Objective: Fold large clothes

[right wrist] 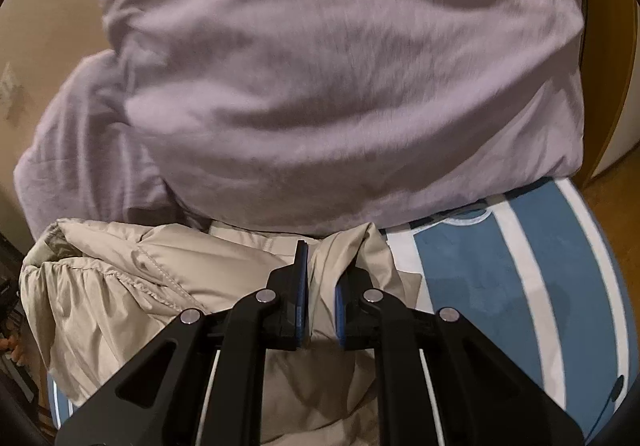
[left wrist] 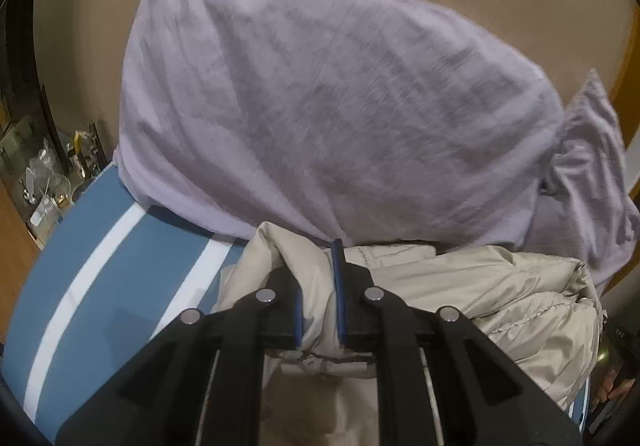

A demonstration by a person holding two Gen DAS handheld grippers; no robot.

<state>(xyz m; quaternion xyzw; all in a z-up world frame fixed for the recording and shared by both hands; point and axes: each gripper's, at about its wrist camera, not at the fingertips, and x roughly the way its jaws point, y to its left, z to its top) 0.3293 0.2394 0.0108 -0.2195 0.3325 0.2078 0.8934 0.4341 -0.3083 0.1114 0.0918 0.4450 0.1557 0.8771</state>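
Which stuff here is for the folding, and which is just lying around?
For the job: beige jacket, left gripper, right gripper, both pinching it.
Just lying about: purple bedding, striped blue sheet, clutter by the bed.

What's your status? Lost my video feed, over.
Left gripper and right gripper both shut on beige jacket. Jacket bunched on striped blue sheet. Lilac bedding pile crowds far edge.

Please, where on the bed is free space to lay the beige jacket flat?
Bare striped sheet shows left of the jacket, before the purple blanket. More shows at its right. The back is crowded: the blanket fills it. Both tools, left and right, grip the jacket.
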